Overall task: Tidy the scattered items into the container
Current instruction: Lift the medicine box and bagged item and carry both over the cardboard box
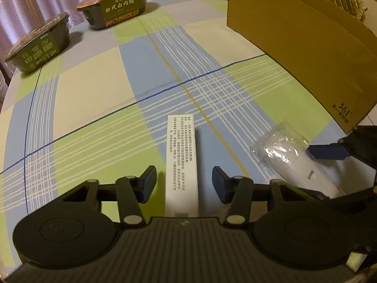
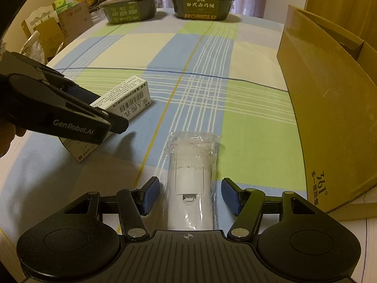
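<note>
A long white carton [image 1: 181, 165] with printed text lies on the checked tablecloth, between the fingers of my left gripper [image 1: 183, 182], which stands open around its near half. In the right wrist view the same carton [image 2: 124, 99] lies at the left under the left gripper [image 2: 94, 108]. A white device in a clear plastic bag [image 2: 192, 179] lies lengthwise between the fingers of my right gripper [image 2: 190, 197], also open, pads apart from it. That bag [image 1: 285, 153] shows at the right in the left wrist view. The cardboard box [image 2: 325, 108] stands at the right.
Two dark green lidded meal bowls [image 2: 130, 7] [image 2: 202, 6] sit at the table's far edge, seen too in the left wrist view as bowls [image 1: 38, 44] [image 1: 116, 4]. Cartons and clutter [image 2: 54, 26] stand beyond the table's left side. A curtain hangs behind.
</note>
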